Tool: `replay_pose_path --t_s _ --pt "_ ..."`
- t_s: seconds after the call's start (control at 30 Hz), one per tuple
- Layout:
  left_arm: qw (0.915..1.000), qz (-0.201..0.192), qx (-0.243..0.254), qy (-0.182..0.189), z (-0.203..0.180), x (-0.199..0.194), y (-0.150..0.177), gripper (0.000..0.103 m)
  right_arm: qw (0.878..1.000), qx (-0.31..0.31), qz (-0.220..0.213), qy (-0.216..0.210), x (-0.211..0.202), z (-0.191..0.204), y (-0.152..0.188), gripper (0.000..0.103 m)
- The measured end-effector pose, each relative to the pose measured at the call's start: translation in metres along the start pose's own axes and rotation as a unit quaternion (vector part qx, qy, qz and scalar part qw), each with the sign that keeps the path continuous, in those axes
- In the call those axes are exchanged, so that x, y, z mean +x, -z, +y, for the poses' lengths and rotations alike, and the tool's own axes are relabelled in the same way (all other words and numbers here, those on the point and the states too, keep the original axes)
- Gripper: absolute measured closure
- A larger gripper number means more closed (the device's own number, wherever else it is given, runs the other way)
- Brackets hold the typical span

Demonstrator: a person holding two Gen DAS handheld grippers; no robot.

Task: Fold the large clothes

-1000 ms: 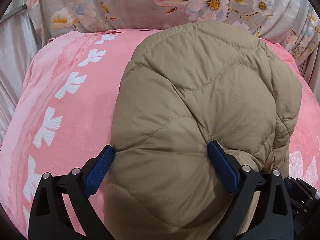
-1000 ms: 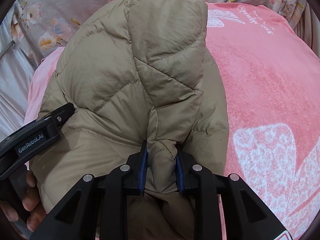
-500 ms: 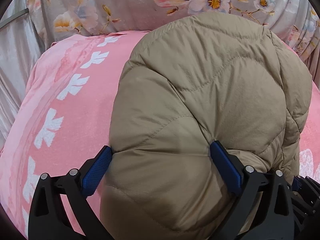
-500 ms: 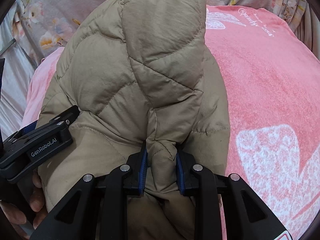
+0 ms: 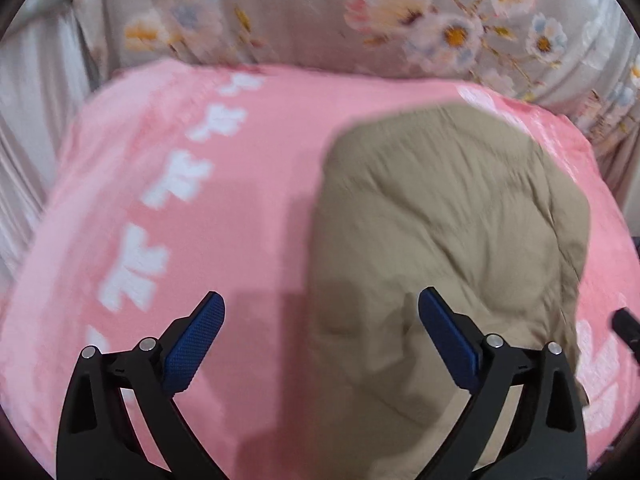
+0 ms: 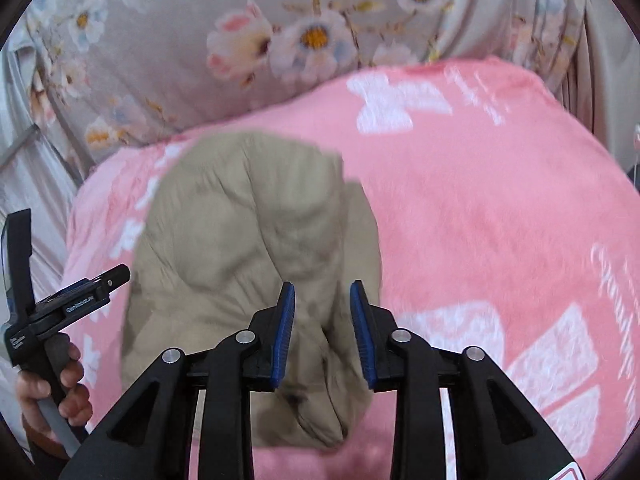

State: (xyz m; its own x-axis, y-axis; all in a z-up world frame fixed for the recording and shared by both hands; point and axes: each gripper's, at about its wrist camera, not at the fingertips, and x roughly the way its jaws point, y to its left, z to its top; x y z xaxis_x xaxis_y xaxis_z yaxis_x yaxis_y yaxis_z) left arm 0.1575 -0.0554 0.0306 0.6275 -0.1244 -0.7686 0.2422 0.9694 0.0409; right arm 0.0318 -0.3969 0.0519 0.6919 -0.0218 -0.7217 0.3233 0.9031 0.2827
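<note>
A tan quilted puffer jacket (image 5: 448, 240) lies bunched in a folded heap on the pink blanket (image 5: 200, 240); it also shows in the right wrist view (image 6: 248, 248). My left gripper (image 5: 320, 320) is open wide and empty, raised above the jacket's left edge. My right gripper (image 6: 322, 316) is open with a narrow gap, empty, above the jacket's near right part. The left gripper, held by a hand, shows at the left edge of the right wrist view (image 6: 72, 304).
The pink blanket (image 6: 500, 220) with white bow prints covers the bed. A grey floral cloth (image 5: 360, 20) stands along the far side, also in the right wrist view (image 6: 240, 40). Pale curtain folds (image 5: 24, 140) hang at the left.
Both grippers let go of the jacket and pulled up and back. The right jaws opened slightly; the jacket dropped onto the blanket. Both views are motion-blurred.
</note>
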Motion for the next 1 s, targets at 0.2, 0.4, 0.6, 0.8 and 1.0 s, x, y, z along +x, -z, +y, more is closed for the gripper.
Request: replay_pose_path --t_s 0.2,0.4,0.6,0.8,1.0 --pt "0.9992 -0.034 -0.02 0.0 -0.003 -0.005 -0.073 0.008 1.0 -0.013 -0.014 -0.004 0.042 0.033 -0.071 0.074" --pt "0.9999 -0.007 0.007 -0.013 -0.048 0.048 -0.098 0.008 0.998 0.01 0.046 0.037 0.12 0.036 -0.086 0.075" --pt "0.9995 0.009 0.01 -0.027 -0.068 0.095 -0.081 0.007 0.996 0.029 0.071 0.048 0.166 0.016 -0.065 0.082" --pt "0.9995 0.025 0.001 -0.021 -0.071 0.117 -0.071 0.007 0.996 0.051 0.068 0.03 0.185 0.001 -0.052 0.082" --pt "0.999 0.012 0.004 -0.042 -0.078 0.126 -0.062 0.006 0.997 0.034 0.049 0.051 0.193 0.009 -0.047 0.082"
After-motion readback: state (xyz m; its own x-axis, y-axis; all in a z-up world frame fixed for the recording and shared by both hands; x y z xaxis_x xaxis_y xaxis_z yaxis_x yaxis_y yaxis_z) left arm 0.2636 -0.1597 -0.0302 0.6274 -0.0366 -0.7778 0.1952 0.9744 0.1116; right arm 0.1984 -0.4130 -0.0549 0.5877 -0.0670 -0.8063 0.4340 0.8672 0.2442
